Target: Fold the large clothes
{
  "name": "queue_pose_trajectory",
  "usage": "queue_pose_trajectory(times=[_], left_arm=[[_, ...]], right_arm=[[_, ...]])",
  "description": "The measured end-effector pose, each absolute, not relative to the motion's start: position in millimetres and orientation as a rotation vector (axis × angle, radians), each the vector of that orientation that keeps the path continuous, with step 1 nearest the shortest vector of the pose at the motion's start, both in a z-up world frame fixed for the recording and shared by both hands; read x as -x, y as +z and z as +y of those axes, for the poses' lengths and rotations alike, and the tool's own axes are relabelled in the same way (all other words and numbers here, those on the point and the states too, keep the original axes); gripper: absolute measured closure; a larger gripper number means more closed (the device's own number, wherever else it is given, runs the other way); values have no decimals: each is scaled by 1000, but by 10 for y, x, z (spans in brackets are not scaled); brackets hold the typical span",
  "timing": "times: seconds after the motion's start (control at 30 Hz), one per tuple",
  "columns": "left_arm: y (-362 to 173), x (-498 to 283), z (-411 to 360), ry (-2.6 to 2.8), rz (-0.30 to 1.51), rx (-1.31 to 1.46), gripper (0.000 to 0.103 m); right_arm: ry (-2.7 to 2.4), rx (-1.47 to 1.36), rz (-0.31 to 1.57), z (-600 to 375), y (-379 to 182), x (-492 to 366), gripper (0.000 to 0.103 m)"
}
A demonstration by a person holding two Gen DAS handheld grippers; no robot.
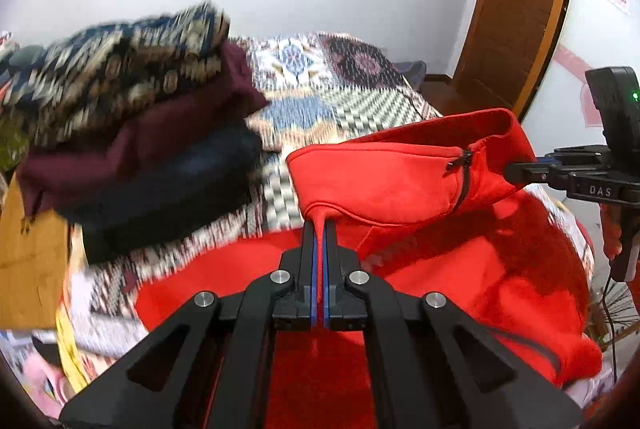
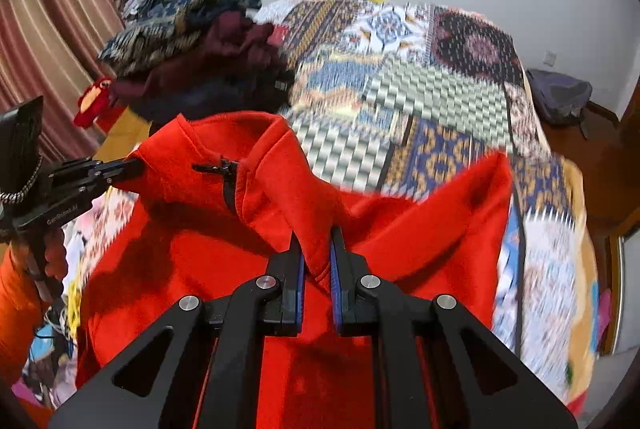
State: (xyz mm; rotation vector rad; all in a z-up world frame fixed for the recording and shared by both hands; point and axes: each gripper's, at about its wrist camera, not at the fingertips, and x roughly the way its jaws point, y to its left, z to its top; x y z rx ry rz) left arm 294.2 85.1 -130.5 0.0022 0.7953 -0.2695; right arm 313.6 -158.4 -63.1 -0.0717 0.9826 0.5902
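Note:
A red zip-neck fleece jacket (image 1: 420, 249) lies over the patterned bed, its collar end lifted. My left gripper (image 1: 319, 225) is shut on a pinch of red fabric at the left shoulder by the collar. My right gripper (image 2: 317, 241) is shut on a fold of the jacket (image 2: 400, 229) at the other shoulder. Each gripper shows in the other's view: the right one (image 1: 520, 171) at the right edge, the left one (image 2: 128, 167) at the left edge, both gripping the collar region. The black zipper pull (image 2: 224, 165) hangs at the collar.
A stack of folded clothes (image 1: 132, 133), patterned, maroon and navy, sits on the bed's left side (image 2: 192, 61). The patchwork bedspread (image 2: 420, 85) stretches beyond the jacket. A wooden door (image 1: 516, 9) is at the right, striped curtains (image 2: 48, 29) at the left, a dark bag (image 2: 560, 93) on the floor.

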Motion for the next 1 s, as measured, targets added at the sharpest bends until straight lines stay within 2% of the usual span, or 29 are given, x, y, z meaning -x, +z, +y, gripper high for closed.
queue_pose_trajectory(times=[0.3,0.53,0.63,0.7,0.73,0.77,0.87,1.0], left_arm=[[-1973,-2479,1017,-203,988,41,102],[-1977,-2217,1309,-113,984,110,99],[-1881,-2200,1487,-58,949,134,87],[-1798,-2219,1646,-12,918,162,65],[-1766,-2230,1724,16,904,172,60],[-1747,-2261,1789,38,895,181,55],[-1725,-2383,2052,92,883,245,52],[-1834,-2555,2346,129,904,346,49]], right_arm=[[519,60,1068,-1783,-969,-2703,86],[488,2,1075,-2029,-839,-2626,85],[455,-19,1033,-2130,-696,-2655,83],[433,-35,1004,-2194,-598,-2737,82],[423,-44,994,-2222,-565,-2781,80],[408,-53,984,-2258,-536,-2844,73],[344,-78,963,-2336,-517,-3045,52],[301,-157,1001,-2450,-611,-3402,52]])
